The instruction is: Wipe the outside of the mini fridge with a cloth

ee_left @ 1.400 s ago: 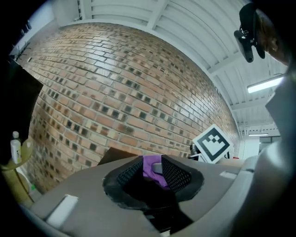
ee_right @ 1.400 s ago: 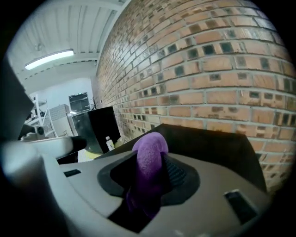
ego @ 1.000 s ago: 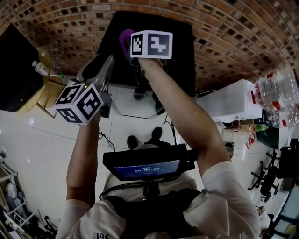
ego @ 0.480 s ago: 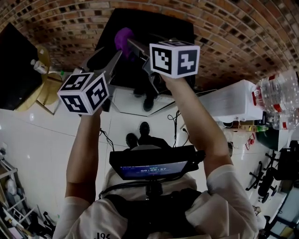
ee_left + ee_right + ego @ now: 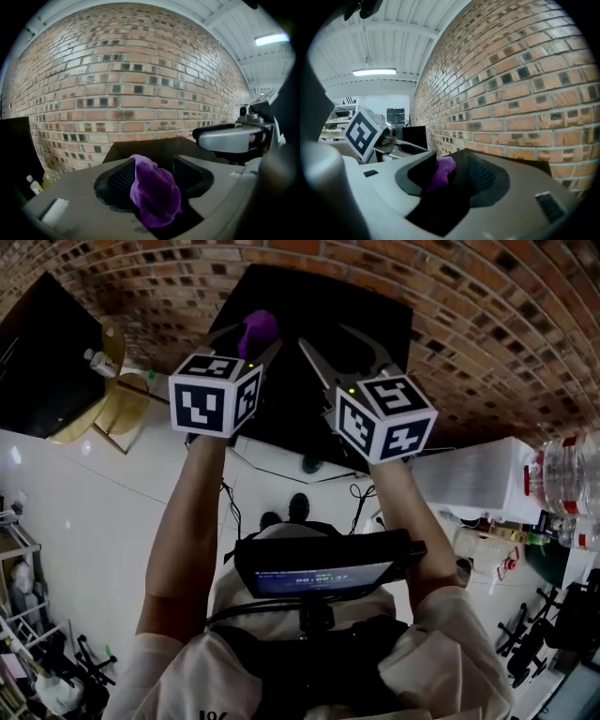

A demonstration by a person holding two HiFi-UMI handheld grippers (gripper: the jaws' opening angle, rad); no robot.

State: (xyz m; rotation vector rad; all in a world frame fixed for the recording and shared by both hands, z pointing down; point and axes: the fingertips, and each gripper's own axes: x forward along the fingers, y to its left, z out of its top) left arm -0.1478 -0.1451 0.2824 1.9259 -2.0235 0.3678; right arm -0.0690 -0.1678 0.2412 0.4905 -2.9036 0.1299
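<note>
You are holding both grippers up over the mini fridge (image 5: 309,306), the black box standing against the brick wall (image 5: 487,324). Your left gripper (image 5: 152,164) is hanging over the fridge's left part. Its jaws are standing wide apart, having just been opening. The purple cloth (image 5: 157,197) is lying bunched between them, leaning on one pad while the other pad is showing bare, so it is looking cradled rather than pinched. You are going to need a firm pinch on the middle of that wad before wiping. Be leaving a flap beyond the fingertips, so that fabric and not plastic is meeting the fridge. Your right gripper (image 5: 452,164), over the fridge's right part, is also standing wide apart after just opening, with nothing between its jaws. The purple showing through its gap is the cloth in the other gripper. Be keeping it clear of the stroke.

The fridge's top is looking dark, flat and smooth, so the cloth should be sliding easily. Left of the fridge a dark panel (image 5: 37,362) is standing. Between the two, a wooden stand (image 5: 112,409) is carrying a small bottle (image 5: 97,360). In front of the fridge a pale glossy floor (image 5: 84,512) is spreading. Right of the fridge a white box (image 5: 469,474) and clear water bottles (image 5: 567,493) are sitting.
</note>
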